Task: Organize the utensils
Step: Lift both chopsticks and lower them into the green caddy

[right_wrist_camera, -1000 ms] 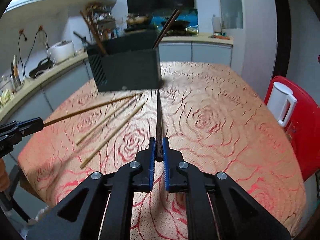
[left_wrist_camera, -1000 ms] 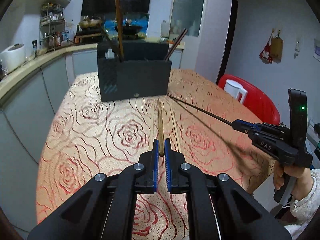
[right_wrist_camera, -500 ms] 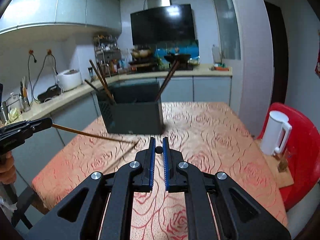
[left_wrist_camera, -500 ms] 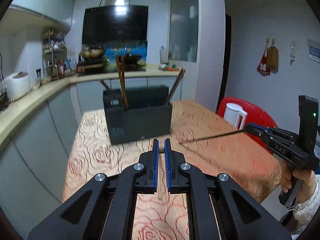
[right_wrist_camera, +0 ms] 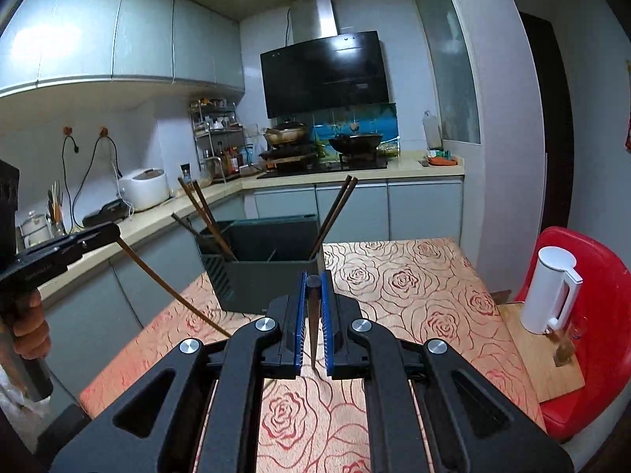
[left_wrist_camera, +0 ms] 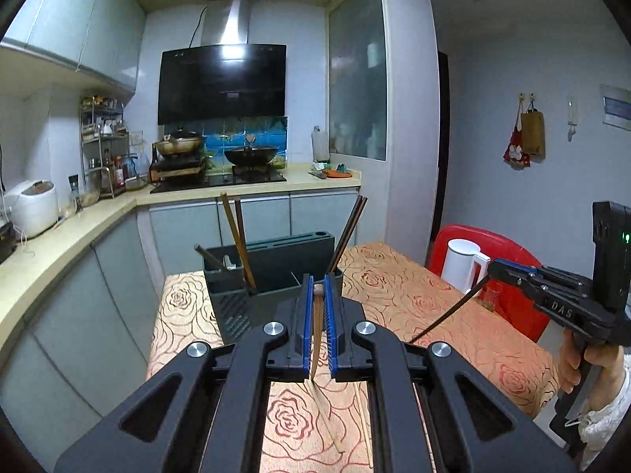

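Both chopsticks [left_wrist_camera: 315, 339] tip-down in tongs [left_wrist_camera: 318, 295]

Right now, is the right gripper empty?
No, the right gripper is shut on a dark chopstick that hangs down between its blue pads toward the rose-patterned tablecloth.

Home kitchen: range hood [left_wrist_camera: 222, 79] over wok [left_wrist_camera: 251, 155] on stove, rice cooker [right_wrist_camera: 144, 188] on counter, wall cabinets [right_wrist_camera: 118, 31].

Both tongs risen off table [left_wrist_camera: 414, 299]: left tongs [left_wrist_camera: 316, 287] lifted light chopstick [left_wrist_camera: 315, 339], right tongs [right_wrist_camera: 313, 280] dark chopstick [right_wrist_camera: 312, 327].
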`<state>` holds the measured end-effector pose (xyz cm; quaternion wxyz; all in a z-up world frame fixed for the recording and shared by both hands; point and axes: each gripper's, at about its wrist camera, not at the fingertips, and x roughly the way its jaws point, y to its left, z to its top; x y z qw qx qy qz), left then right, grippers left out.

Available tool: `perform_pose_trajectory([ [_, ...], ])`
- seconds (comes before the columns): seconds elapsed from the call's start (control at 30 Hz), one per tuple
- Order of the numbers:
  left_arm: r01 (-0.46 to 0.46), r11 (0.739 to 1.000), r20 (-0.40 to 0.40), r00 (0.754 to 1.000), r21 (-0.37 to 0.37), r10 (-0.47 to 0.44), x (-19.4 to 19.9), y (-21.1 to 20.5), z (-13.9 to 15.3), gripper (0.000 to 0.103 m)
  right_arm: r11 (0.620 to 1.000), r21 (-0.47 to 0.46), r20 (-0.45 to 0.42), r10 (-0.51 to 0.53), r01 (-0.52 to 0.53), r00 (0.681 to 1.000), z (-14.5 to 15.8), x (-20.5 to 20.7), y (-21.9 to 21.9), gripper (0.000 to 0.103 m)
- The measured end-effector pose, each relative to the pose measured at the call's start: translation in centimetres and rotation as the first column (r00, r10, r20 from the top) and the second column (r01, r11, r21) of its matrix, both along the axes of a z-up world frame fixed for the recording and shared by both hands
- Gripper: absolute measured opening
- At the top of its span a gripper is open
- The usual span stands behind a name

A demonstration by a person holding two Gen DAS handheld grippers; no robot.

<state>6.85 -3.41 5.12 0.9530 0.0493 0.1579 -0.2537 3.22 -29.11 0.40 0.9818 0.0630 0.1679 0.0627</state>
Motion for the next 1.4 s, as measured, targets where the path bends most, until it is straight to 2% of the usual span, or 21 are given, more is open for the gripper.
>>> perform_pose_trajectory([
  [0.37,-0.001,1.0,-0.021,1.0,0.03,0.002,3.3,-1.2,1.3,0.006,1.0,0.014,-0.042,0.01,-0.009,0.999,1.8,3.8,-0.7,0.008],
  [0.63,-0.009,1.0,-0.047,0.999,0.016,0.01,6.9,-1.4,3.8,0.006,0.999,0.039,-0.065,0.034,-0.032,0.997,3.7,6.7,-1.1,0.008],
  [1.0,-0.003,1.0,-0.045,0.999,-0.015,0.002,8.9,-1.5,8.0,0.006,0.998,-0.012,-0.007,0.059,-0.059,0.998,8.5,8.7,0.2,0.008],
  [1.4,-0.039,0.999,0.033,0.999,0.001,0.039,10.3,-2.9,13.3,0.006,0.997,-0.049,0.041,0.063,-0.061,0.997,12.9,12.7,1.9,0.008],
])
